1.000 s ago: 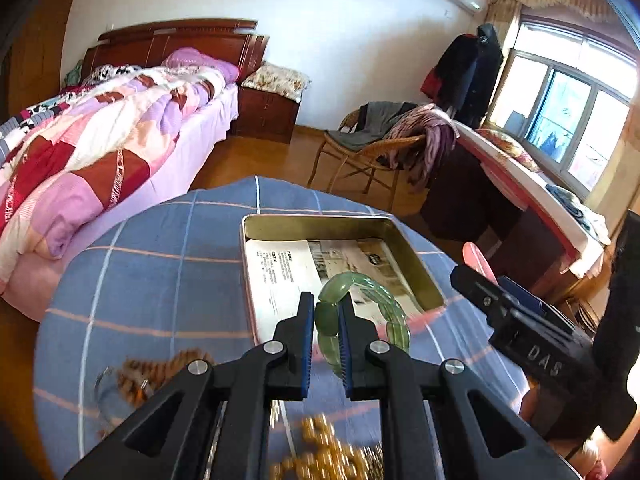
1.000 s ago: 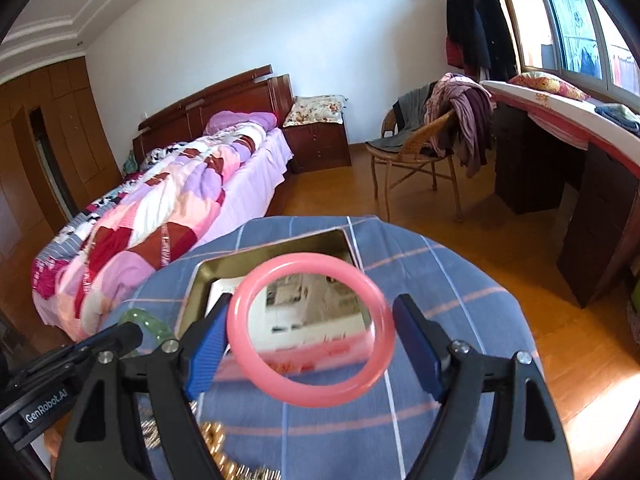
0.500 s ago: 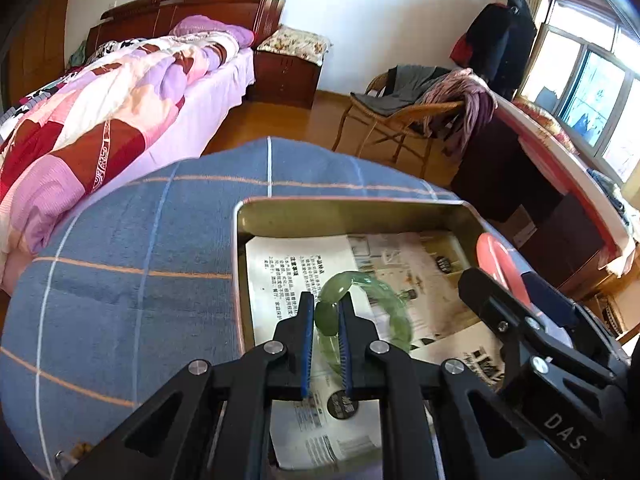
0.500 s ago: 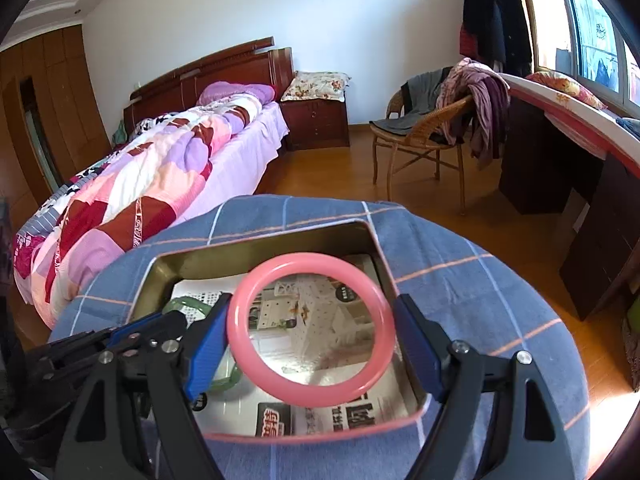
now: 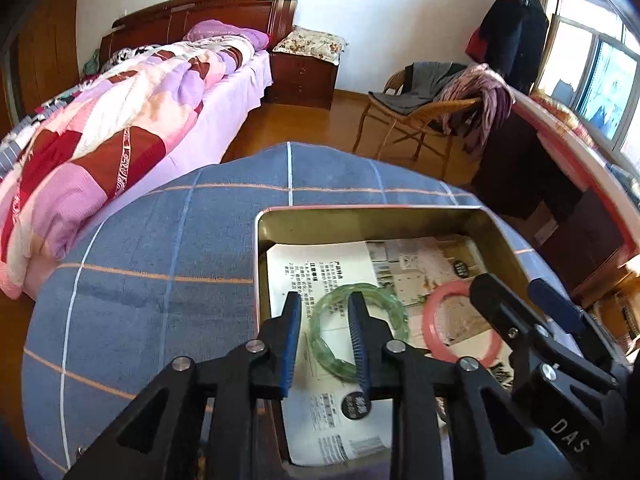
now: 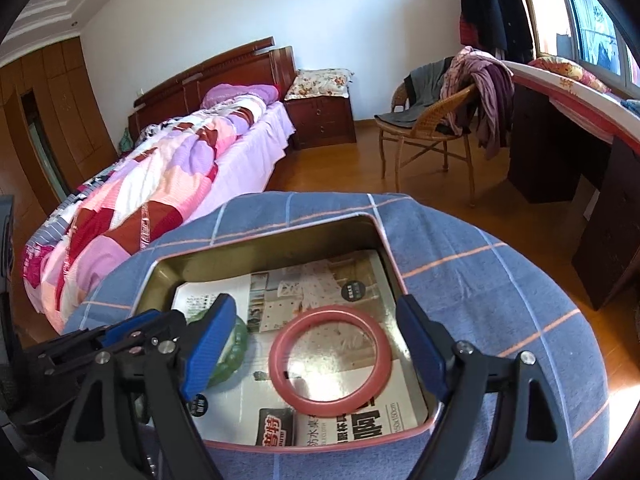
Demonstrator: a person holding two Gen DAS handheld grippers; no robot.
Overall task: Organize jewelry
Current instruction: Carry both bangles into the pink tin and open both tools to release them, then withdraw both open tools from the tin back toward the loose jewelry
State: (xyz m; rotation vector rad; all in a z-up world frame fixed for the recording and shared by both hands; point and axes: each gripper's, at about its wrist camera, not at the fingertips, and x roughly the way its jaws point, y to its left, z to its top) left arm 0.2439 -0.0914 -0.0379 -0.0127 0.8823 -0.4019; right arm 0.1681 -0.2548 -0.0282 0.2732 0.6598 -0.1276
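Left wrist: our left gripper [image 5: 324,318] is parted; green jade-like bangle [image 5: 357,332] lies loose on the leaflet in the shallow gold metal tin [image 5: 360,216], near rim hidden. Right wrist: right gripper [image 6: 316,344] spread wide, pink plastic bangle [image 6: 330,355] lying free; green one mostly hidden.

Left gripper [image 5: 324,312] hangs low, jaws parted a little, blue pads facing each other. Right gripper [image 6: 320,344] sits just beside it, jaws spread wide, tips angled downward, nothing between the pads.
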